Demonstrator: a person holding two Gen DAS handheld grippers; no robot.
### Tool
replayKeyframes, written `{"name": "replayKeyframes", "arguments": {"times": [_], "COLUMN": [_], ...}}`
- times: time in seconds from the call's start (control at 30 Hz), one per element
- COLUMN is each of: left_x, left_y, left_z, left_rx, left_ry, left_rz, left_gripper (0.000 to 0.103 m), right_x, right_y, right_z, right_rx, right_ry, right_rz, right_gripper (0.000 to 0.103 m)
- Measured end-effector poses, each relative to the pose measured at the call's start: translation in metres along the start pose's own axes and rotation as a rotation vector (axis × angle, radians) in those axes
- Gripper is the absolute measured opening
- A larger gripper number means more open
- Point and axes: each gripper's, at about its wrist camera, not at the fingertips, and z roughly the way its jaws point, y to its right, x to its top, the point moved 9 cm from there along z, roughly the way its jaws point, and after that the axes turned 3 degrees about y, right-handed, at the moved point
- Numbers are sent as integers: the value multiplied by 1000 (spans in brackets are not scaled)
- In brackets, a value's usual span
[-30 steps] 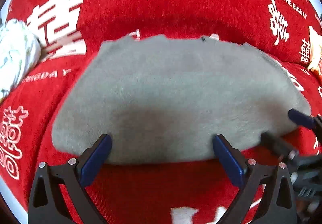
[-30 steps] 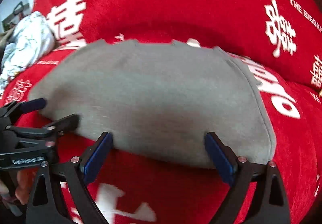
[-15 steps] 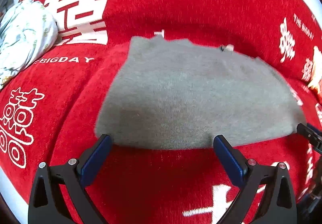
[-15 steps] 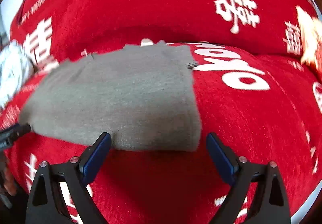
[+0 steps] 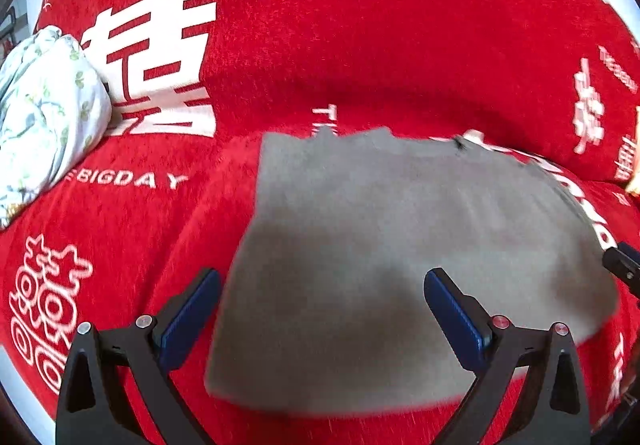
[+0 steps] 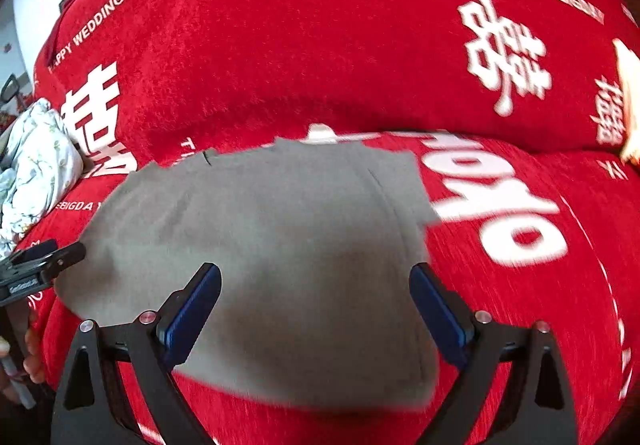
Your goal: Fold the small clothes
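A grey garment lies folded flat on the seat of a red sofa; it also shows in the right wrist view. My left gripper is open and empty, its blue pads spread over the garment's near left part. My right gripper is open and empty, its pads spread over the garment's near right part. The left gripper's tip shows at the left edge of the right wrist view; the right gripper's tip shows at the right edge of the left wrist view.
The red sofa cover bears white wedding characters and lettering, with the backrest rising behind the garment. A crumpled white floral cloth lies at the far left, also in the right wrist view. A pale object sits at the far right.
Both grippers have moved forward over the garment's near edge after drawing back and apart; the garment now lies between each pair of open fingers. It has not moved.
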Motion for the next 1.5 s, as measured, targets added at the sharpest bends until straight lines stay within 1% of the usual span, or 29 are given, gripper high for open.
{"name": "replayKeyframes", "arguments": {"times": [0.03, 0.1, 0.17, 0.23, 0.33, 0.4, 0.43, 0.47, 0.53, 0.57, 0.6, 0.67, 0.73, 0.8, 0.9, 0.93, 1.03, 1.07, 1.13, 1.17, 1.23, 1.27, 1.3, 1.37, 1.4, 1.43, 1.47, 1.5], "left_x": [7, 22, 34, 45, 50, 49, 48, 48, 49, 50, 51, 52, 47, 32, -5, -17, -48, -58, -71, -76, -82, -83, -78, -71, -65, -60, -57, -56], "left_y": [-3, -8, -11, -16, -22, -29, -32, -35, -41, -46, -50, -62, -73, -82, -89, -90, -79, -76, -69, -63, -54, -50, -48, -45, -45, -44, -42, -39], "left_z": [8, 30, 55, 76, 100, 117, 124, 130, 135, 136, 134, 120, 97, 68, 30, 19, -13, -23, -32, -34, -29, -26, -26, -21, -17, -12, -5, 2], "left_rx": [19, 43, 54, 71, 86, 109, 107, 84, 46, 36, 36, 32, 6, -26, -109, -140, -346, -396, -452, -492, -548, -562, -573, -608, -617, -627, -645, -667], "left_ry": [-11, -56, -109, -136, -171, -202, -214, -221, -238, -241, -236, -207, -157, -110, -86, -78, -52, -42, -33, -36, -62, -61, -30, -28, -18, -16, -27, -42], "left_rz": [-4, -18, -33, -47, -61, -60, -63, -85, -138, -165, -182, -215, -238, -256, -311, -345, -480, -520, -566, -578, -606, -618, -621, -652, -671, -678, -688, -711], "left_gripper": [102, 102, 102, 102, 102, 102, 102, 102, 102, 102, 102, 102, 102, 102, 102, 102, 102, 102, 102, 102, 102, 102, 101, 99, 92, 71, 56, 35], "right_x": [8, 21, 31, 40, 46, 47, 47, 47, 51, 52, 52, 50, 48, 45, 37, 32, 19, 14, 4, -1, -8, -11, -15, -22, -25, -26, -27, -26], "right_y": [-3, -7, -8, -9, -7, 3, 11, 18, 34, 45, 53, 63, 61, 53, 34, 26, -3, -12, -34, -46, -64, -72, -81, -91, -96, -98, -101, -103], "right_z": [8, 28, 46, 66, 91, 110, 118, 124, 129, 129, 127, 115, 97, 75, 46, 39, 26, 22, 16, 12, 7, 5, 3, 5, 5, 6, 7, 7], "right_rx": [13, 38, 43, 46, 39, 22, 20, 19, -20, -70, -86, -82, -50, -29, -4, 10, 29, 33, 45, 50, 58, 63, 65, 69, 76, 78, 77, 73], "right_ry": [-5, -27, -47, -70, -106, -144, -161, -171, -164, -168, -164, -142, -115, -87, -51, -43, -40, -42, -48, -47, -44, -45, -48, -57, -67, -74, -79, -81], "right_rz": [-5, 4, 13, 18, 8, 26, 52, 77, 108, 125, 149, 217, 238, 226, 187, 173, 117, 96, 43, 11, -39, -61, -87, -105, -109, -112, -121, -131], "right_gripper": [97, 100, 101, 101, 101, 101, 101, 101, 101, 101, 101, 101, 101, 101, 101, 101, 101, 101, 101, 101, 102, 101, 101, 101, 101, 101, 101, 101]}}
